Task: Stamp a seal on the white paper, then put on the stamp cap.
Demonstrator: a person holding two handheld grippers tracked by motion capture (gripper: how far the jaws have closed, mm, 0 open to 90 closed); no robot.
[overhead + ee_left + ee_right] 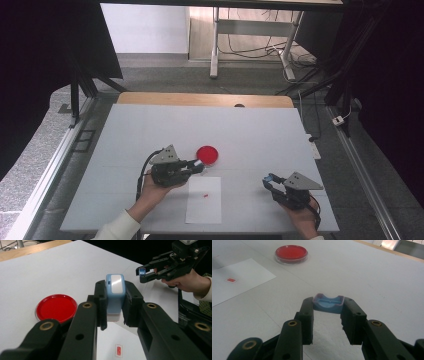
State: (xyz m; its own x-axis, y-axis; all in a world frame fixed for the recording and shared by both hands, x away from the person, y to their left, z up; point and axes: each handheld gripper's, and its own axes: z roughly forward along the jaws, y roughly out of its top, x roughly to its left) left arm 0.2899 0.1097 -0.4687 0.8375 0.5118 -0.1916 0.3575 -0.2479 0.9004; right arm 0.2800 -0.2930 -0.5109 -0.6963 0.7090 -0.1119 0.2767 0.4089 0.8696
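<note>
Black jaws of the left gripper clamp a pale blue stamp body, long axis pointing forward out of the jaws. Landmark: white paper sheet with small red mark. Left gripper hovers just off the sheet's far-left corner, beside the red dish. Right gripper, well right of the sheet, pinches the blue cap. Left hand nearer; stamp likely must tip down onto paper.
</note>
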